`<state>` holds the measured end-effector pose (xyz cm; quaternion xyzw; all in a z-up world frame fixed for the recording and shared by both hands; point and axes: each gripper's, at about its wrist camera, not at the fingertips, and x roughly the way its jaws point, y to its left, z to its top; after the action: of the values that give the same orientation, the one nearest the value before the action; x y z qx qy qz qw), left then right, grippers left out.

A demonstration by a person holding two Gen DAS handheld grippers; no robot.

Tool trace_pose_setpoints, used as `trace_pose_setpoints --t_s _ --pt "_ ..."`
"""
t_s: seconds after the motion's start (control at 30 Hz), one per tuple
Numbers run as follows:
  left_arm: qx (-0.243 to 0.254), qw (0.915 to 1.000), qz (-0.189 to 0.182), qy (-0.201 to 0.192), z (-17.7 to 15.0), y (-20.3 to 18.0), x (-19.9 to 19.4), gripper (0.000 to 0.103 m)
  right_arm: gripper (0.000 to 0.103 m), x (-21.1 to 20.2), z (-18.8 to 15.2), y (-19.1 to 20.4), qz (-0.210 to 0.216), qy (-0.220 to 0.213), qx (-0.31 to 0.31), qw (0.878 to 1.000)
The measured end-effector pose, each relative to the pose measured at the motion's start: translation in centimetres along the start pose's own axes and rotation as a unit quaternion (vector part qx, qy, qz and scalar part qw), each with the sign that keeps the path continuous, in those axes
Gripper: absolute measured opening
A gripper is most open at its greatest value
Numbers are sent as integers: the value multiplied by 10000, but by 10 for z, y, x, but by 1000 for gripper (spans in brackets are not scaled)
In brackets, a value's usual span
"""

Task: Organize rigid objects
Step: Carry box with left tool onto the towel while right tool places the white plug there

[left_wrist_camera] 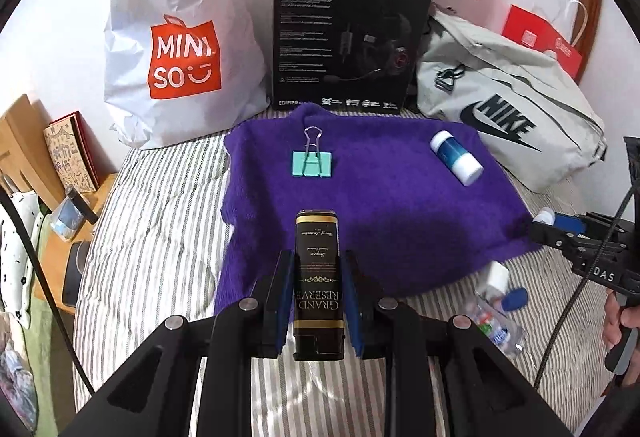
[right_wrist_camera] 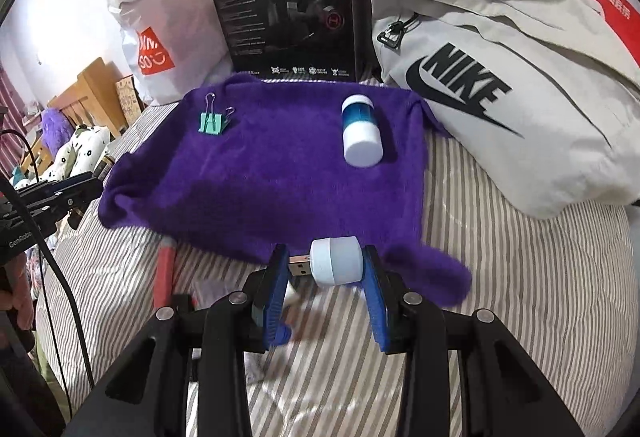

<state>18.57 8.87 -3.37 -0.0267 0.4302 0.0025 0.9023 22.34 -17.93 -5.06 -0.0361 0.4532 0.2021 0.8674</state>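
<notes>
I am seeing my left gripper clamping a black-and-gold "Grand Reserve" lighter lengthwise between its blue pads; the lighter's near end is partly lost behind the finger frame. My right gripper is pinching a small white USB plug light sideways, its metal connector pointing toward 9 o'clock, and the pad is covering the connector's tip. Both grippers are angling steeply down over the striped bed, at the 6 o'clock edge of the purple towel.

On the towel, a mint binder clip is lying toward 11 o'clock and a blue-and-white bottle toward 1 o'clock, well apart. At 4 o'clock in the left view, a clear bottle and a blue piece are lying on the sheet, too blurred for me to name. A red stick at 8 o'clock in the right view is running under my gripper's frame. The Miniso bag, headset box and Nike bag are lining the 12 o'clock side.
</notes>
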Motion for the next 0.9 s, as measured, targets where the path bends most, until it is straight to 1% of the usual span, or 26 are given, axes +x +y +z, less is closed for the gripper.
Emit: trace_pose_setpoints --t_s 0.3,0.43,0.67,0.9 --pt "-39 9999 -58 118 27 8 36 22 37 26 36 -10 -114 78 -17 9999" --pt "-34 9998 -78 187 35 9 52 22 37 42 46 -16 -158 157 -7 9998" --pt "-82 9994 -64 326 45 13 77 22 37 69 53 -19 -175 363 -71 9992" --pt "-54 9988 -33 491 47 12 101 22 36 89 52 -18 -183 513 -198 9983"
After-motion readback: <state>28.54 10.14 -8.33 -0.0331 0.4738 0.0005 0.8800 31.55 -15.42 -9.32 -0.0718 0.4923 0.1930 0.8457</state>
